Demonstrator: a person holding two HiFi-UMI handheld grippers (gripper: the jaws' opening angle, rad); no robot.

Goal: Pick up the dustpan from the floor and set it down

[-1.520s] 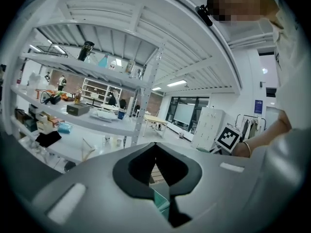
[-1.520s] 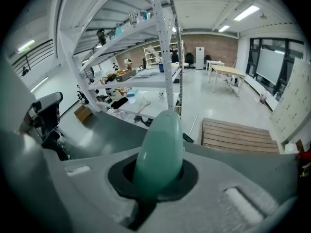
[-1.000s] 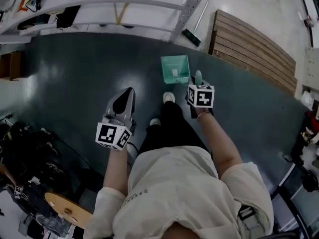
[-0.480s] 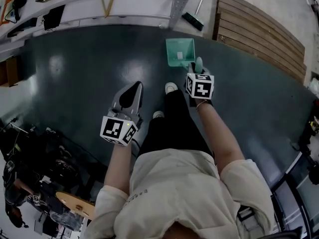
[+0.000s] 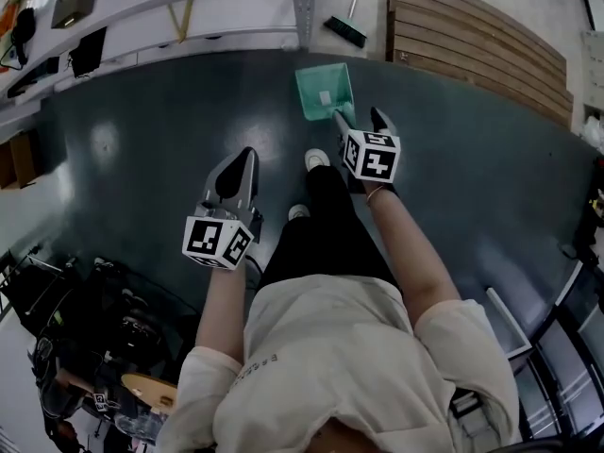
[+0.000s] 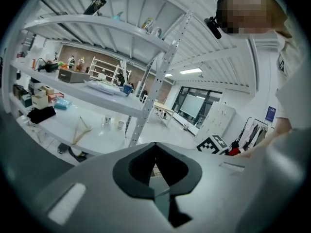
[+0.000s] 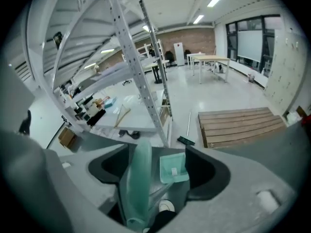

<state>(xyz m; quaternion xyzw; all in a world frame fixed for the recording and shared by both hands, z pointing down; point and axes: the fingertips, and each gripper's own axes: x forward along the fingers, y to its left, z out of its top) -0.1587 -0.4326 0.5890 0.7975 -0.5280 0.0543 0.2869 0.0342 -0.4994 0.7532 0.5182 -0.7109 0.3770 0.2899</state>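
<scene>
Here, the dustpan (image 5: 324, 91): teal, lying on the dark floor (image 5: 142, 140) at the far side, just beyond the person's shoes (image 5: 318, 159) and near the post of the shelving rack (image 5: 189, 8). Its handle slants back toward the right gripper (image 7: 158, 159).
Inside the pan: one small pale patch; whether it is a label or a scrap cannot be told.
Right gripper: jaws wide and opening. The dustpan's handle stands between them, closer to the left jaw, and is not pinched.
Left gripper (image 5: 245, 159): jaws closed together with nothing between them, held over the floor to the left of the person's legs, well apart from the dustpan.
Shelving rack: white shelves along the far left, carrying boxes and small items too small to name.
Beyond the dustpan: a broom (image 5: 345, 28) with a long pale stick, and to its right a wooden pallet (image 5: 472, 41).
Right gripper view alone: the handle between the jaws, and a desk (image 7: 209, 58) far off in the room.
Left gripper view alone: the rack seen from low down, with its shelves' loads.
Head view alone: both grippers at once, plus the person's pale shirt and black trousers.
Counts: one dustpan, two grippers, two marker cubes, two shoes, one broom, one pallet.
</scene>
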